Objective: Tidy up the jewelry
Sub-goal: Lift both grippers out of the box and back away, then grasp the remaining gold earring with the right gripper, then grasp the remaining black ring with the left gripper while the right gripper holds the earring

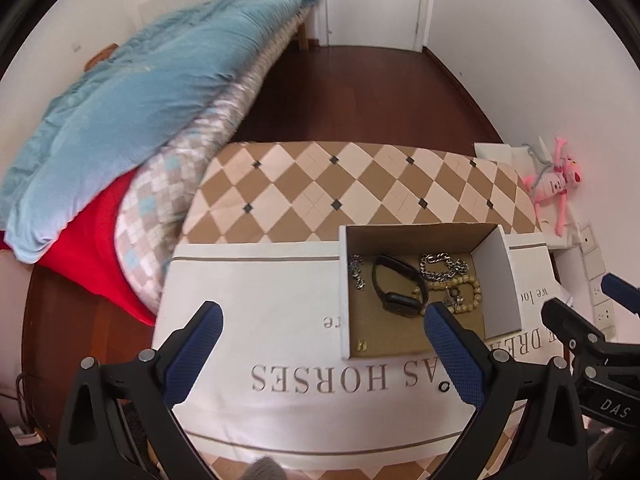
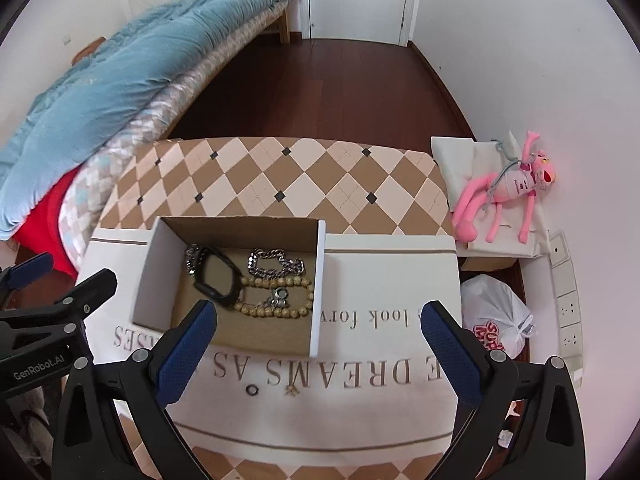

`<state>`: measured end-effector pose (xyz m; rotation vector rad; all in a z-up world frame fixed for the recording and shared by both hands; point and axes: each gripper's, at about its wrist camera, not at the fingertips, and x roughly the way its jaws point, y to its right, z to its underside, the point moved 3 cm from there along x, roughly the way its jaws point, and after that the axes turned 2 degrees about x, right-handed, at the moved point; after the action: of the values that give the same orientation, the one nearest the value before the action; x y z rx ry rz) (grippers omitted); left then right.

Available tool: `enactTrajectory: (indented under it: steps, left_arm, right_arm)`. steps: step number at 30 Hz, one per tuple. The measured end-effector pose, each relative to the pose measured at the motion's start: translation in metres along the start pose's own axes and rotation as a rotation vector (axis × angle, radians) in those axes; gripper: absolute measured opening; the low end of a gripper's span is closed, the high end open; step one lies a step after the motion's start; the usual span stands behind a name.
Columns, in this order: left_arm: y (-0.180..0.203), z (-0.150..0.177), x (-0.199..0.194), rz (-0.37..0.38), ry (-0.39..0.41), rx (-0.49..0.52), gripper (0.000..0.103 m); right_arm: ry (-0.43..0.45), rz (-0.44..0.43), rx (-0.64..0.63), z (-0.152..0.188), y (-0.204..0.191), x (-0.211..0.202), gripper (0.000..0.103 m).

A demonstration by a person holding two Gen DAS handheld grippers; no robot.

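An open cardboard box (image 1: 502, 276) (image 2: 320, 280) sits on a white printed cloth (image 1: 256, 308) (image 2: 392, 276). Inside lie a black smartwatch (image 1: 394, 286) (image 2: 218, 278), a silver chain (image 1: 442, 266) (image 2: 276, 266), a beaded bracelet (image 1: 468, 292) (image 2: 276, 308) and a small gold piece (image 1: 361, 345). On the cloth in front of the box lie a small black ring (image 1: 444, 388) (image 2: 252, 391) and a small gold earring (image 2: 291, 390). My left gripper (image 1: 324, 356) is open and empty, above the cloth. My right gripper (image 2: 320, 356) is open and empty, above the ring and earring.
The cloth covers a checkered table (image 1: 320, 184) (image 2: 280, 184). A bed with a blue duvet (image 1: 132, 92) (image 2: 100, 76) stands left. A pink plush toy (image 2: 512, 192) (image 1: 556, 184) and a white plastic bag (image 2: 496, 312) lie right of the table. Dark wood floor (image 2: 320, 92) lies beyond.
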<state>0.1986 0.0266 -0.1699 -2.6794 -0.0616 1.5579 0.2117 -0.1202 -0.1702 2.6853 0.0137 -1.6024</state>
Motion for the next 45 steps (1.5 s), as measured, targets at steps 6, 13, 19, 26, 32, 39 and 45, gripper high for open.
enactTrajectory:
  steps: [6, 13, 19, 26, 32, 39, 45]
  left_arm:
    - [0.002, 0.044, -0.002, -0.023, -0.018, 0.009, 0.103]
    - [0.006, 0.099, 0.045, -0.024, -0.152, 0.024, 0.103]
    - [0.005, 0.121, 0.077, -0.038, -0.218, 0.033, 0.103]
    - [0.005, 0.129, 0.088, -0.036, -0.239, 0.034, 0.103]
    - [0.003, 0.13, 0.092, -0.042, -0.243, 0.03, 0.103]
    - [0.014, 0.127, 0.084, -0.047, -0.211, 0.057, 0.103]
    - [0.048, 0.118, 0.079, 0.022, -0.185, 0.066, 0.102]
  right_arm:
    - [0.009, 0.01, 0.013, 0.044, 0.004, -0.003, 0.103]
    - [-0.063, -0.038, 0.048, 0.092, 0.007, 0.048, 0.072]
    - [-0.094, -0.081, 0.025, 0.116, -0.004, 0.085, 0.062]
    - [-0.067, -0.032, -0.043, 0.12, -0.016, 0.096, 0.042]
    - [-0.037, -0.002, -0.073, 0.123, -0.023, 0.096, 0.01]
    - [-0.037, -0.019, -0.031, 0.125, -0.016, 0.09, 0.003]
    - [-0.028, -0.029, 0.066, 0.129, 0.016, 0.073, 0.003]
